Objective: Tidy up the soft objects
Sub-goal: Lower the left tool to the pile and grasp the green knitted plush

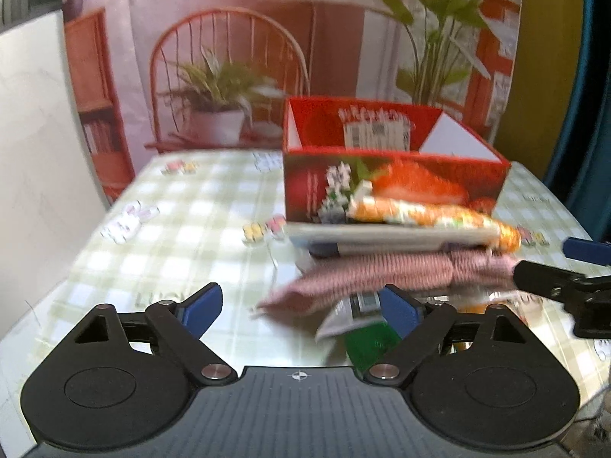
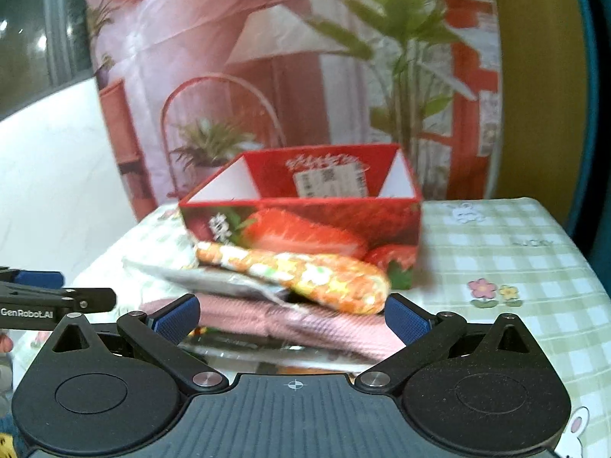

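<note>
Left gripper (image 1: 299, 305): jaws spread wide, nothing clamped; the blue pads (image 1: 202, 307) stand apart, and the near corner of the pink cloth lies in front of the gap between them, untouched.
Right gripper (image 2: 292, 318): jaws spread wide, nothing clamped; its pads (image 2: 177, 320) flank the near edge of the pile without pressing on it.
Green packet (image 1: 370, 343): nearest item, just beside the left gripper's right pad, partly under a grey packet (image 1: 343, 318).
Pink cloth (image 2: 290, 324): ribbed, folded, bottom layer of the pile, lying on the table.
White packet (image 2: 214, 278): flat, resting on the pink cloth.
Orange pouch (image 2: 305, 278): floral print, top of the pile, leaning against the front wall of the box.
Box (image 2: 397, 225): red, strawberry print, open top, upright, directly behind the pile; interior contents cannot be determined.
Table (image 2: 515, 267): green-and-white checked cover.
Backdrop (image 1: 229, 38): printed chair, plants and lamp, behind the table.
</note>
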